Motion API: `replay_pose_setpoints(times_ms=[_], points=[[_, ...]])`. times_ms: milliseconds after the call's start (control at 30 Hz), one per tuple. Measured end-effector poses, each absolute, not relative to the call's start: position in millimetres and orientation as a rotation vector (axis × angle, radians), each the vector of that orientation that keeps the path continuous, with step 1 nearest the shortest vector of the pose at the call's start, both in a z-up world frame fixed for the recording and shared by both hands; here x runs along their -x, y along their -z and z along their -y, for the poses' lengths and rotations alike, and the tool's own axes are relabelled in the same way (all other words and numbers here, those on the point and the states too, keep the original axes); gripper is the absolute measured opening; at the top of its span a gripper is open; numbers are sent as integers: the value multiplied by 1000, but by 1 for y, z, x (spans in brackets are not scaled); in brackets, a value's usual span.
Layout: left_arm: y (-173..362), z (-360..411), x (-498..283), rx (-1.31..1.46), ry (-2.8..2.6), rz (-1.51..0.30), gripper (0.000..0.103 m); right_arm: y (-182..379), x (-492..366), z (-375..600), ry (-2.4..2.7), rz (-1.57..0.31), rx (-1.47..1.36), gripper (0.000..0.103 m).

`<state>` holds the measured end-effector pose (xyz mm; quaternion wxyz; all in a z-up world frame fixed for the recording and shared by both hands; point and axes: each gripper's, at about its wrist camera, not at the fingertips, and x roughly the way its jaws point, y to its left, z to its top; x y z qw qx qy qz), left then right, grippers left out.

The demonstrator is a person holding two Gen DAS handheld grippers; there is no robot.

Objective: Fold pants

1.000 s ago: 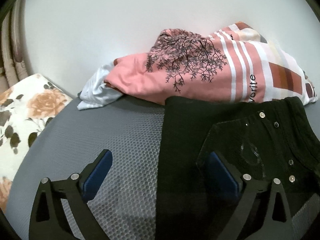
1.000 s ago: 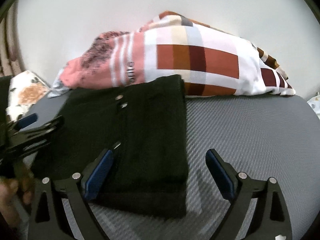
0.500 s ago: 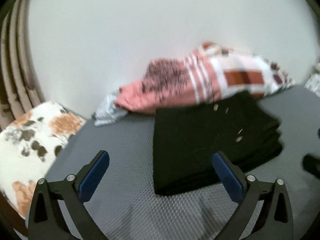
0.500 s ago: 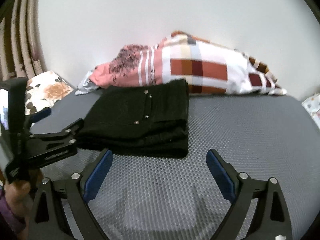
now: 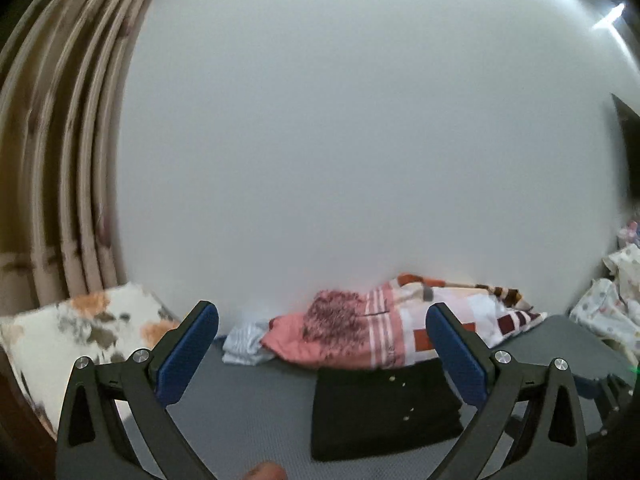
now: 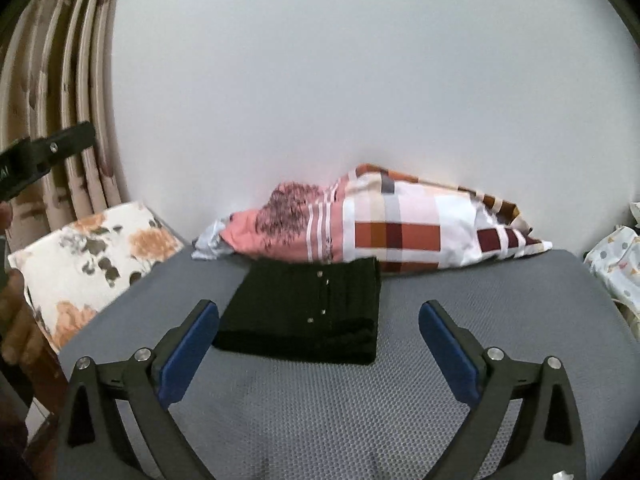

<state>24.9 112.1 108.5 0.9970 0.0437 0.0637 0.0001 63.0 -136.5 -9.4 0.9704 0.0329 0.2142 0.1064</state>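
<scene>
Both grippers have pulled up and back off the pants since a second ago, when the left one sat right over the waistband. Left gripper (image 5: pixel 322 344) fingers spread wide, nothing between them. Right gripper (image 6: pixel 319 336) jaws opening, also nothing between them; the black pants (image 6: pixel 308 312) lie beyond the tips, untouched

Pants are a compact rectangle of stacked layers, buttons up, flat on the grey mesh bed (image 6: pixel 480 320). Reads as fold finished and released, not mid-step

Near edge of the bed: bare mesh in front of the pants and all along the right side, plenty of room to come back in. Left edge: floral cushion (image 6: pixel 92 256), clear of the pants. Far edge, against the wall (image 6: pixel 340 80): pink and checked pillow (image 6: pixel 392 232), with the pants' far edge touching or tucked just under it. That's the only tight spot. Curtain (image 6: pixel 76 92) at far left corner, spotted bedding (image 6: pixel 616 268) off the right edge
</scene>
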Motion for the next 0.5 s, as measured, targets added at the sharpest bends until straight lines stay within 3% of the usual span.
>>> replay_pose_setpoints(times_ms=[500], points=[[-89, -103, -29, -68, 21, -292, 103, -15, -41, 134, -219, -420, -61, 102]])
